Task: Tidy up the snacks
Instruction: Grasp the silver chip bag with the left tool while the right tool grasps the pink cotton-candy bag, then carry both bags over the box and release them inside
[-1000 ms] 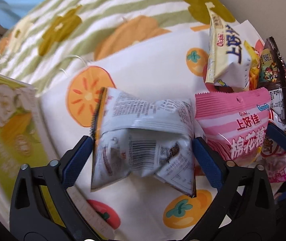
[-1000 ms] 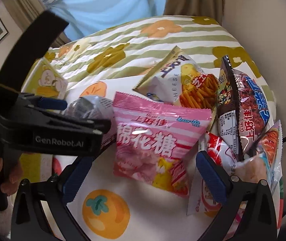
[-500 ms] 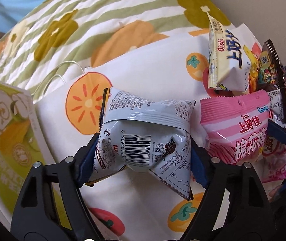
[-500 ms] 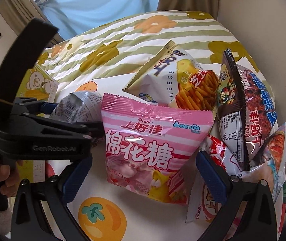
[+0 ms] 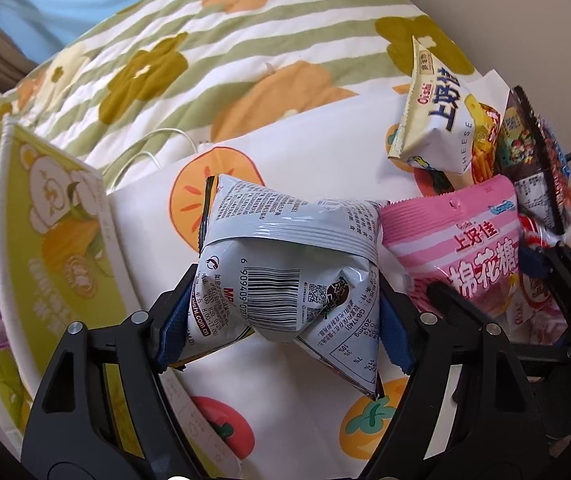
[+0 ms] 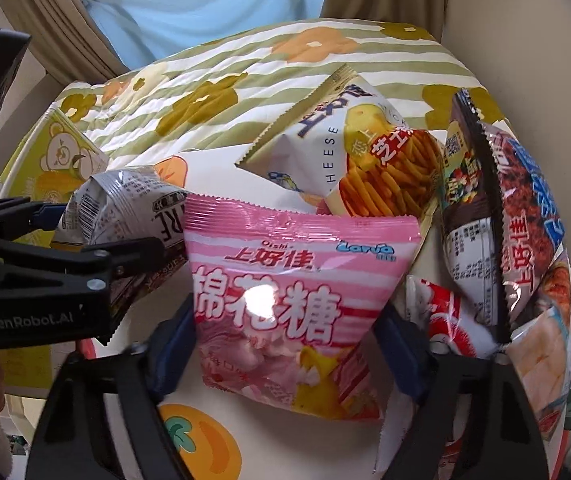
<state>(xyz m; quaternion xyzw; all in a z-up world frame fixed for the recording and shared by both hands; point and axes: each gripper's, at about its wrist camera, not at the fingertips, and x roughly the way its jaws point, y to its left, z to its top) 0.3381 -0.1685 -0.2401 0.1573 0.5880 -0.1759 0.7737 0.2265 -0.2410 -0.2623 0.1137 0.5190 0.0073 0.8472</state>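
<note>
Pick-up step in hand. Left gripper [image 5: 283,322] clenched on grey bag [image 5: 287,268], jaws just closing. Right gripper [image 6: 285,354] clamped on pink bag [image 6: 289,300], jaws just closing, above fruit-print sheet [image 6: 205,444]. Next, likely: carry both bags toward green box [image 5: 51,248], grip firm.

Right gripper [image 6: 285,340] clamped on the pink snack bag [image 6: 297,304]

Its jaws had just been closing onto the bag's sides. Beside it, the left gripper [image 6: 97,236] pinched a silver packet [image 6: 121,204].
</note>
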